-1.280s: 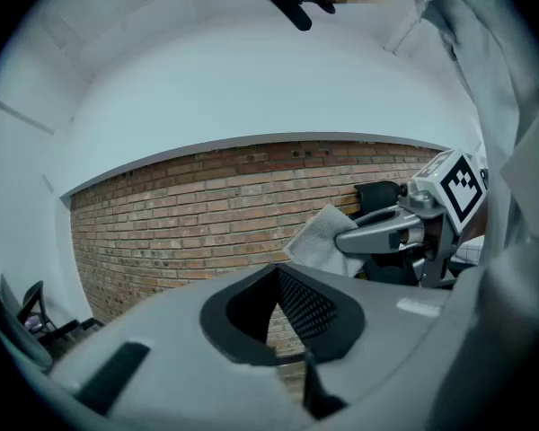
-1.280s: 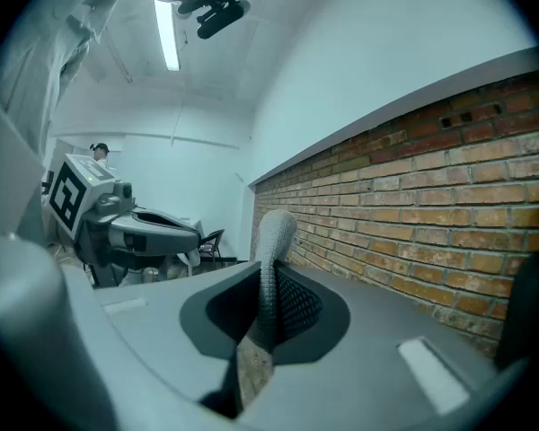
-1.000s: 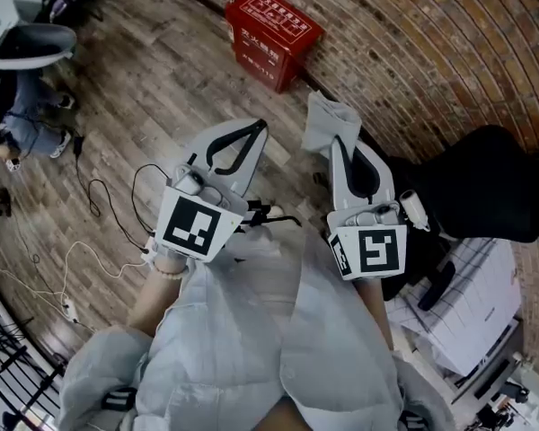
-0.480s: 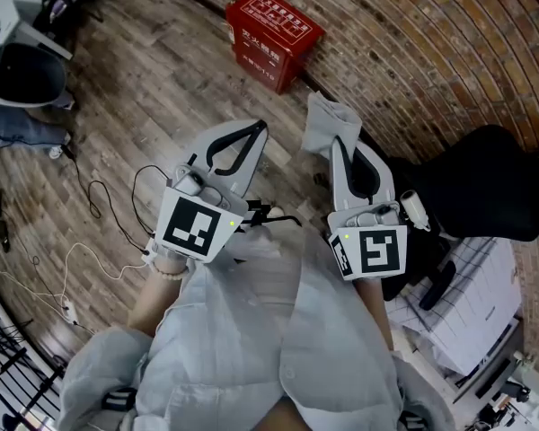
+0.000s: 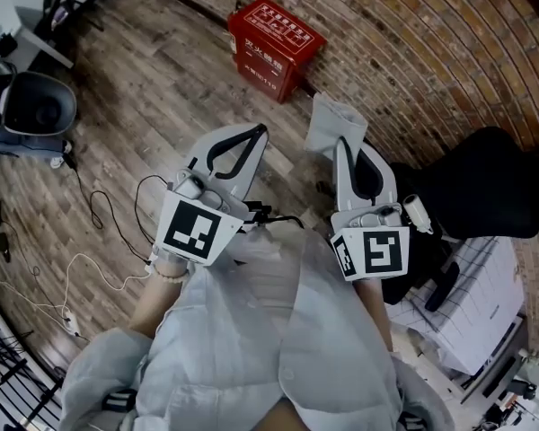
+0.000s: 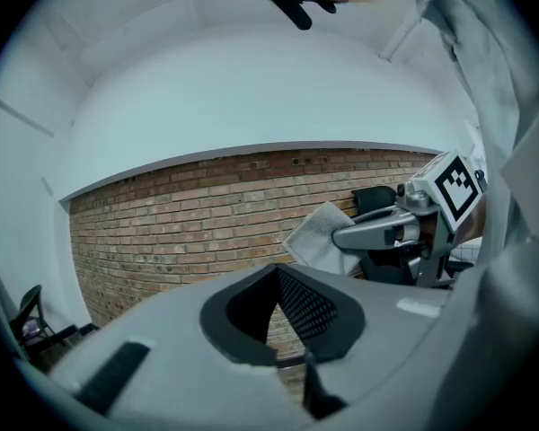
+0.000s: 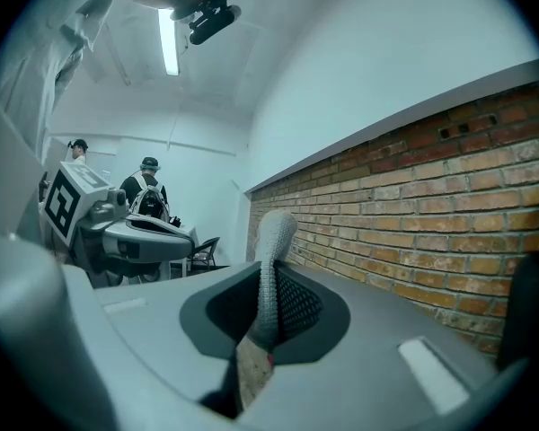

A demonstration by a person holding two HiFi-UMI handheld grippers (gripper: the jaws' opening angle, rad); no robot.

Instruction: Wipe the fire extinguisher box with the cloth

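- Two hand-held grippers are held side by side over the wooden floor [image 5: 144,88], both pointing roughly toward the brick wall [image 5: 413,52].
- The right hand-held gripper [image 5: 343,146] is clamped on the cloth [image 5: 332,122]. In the right gripper view the cloth [image 7: 271,259] is pinched between the jaws and sticks up past them, pale and knobbly looking.
- In the head view the cloth is a whitish folded piece poking out past the jaw tips, hanging in the air and not touching anything else.
- The left hand-held gripper [image 5: 251,137] has its jaws closed with nothing between them. In the left gripper view only brick shows through the gap behind the tips [image 6: 283,308].
- The left gripper view also catches the right hand-held gripper [image 6: 377,233] off to the side, with the cloth [image 6: 316,236] at its front.
- The fire extinguisher box [image 5: 274,36] is red with white print on the lid. It sits on the floor right up against the foot of the brick wall, well apart from both grippers and ahead of them.
- The cloth is nowhere near touching the box.
- Some thin cables [image 5: 99,214] trail across the floor off to the left.
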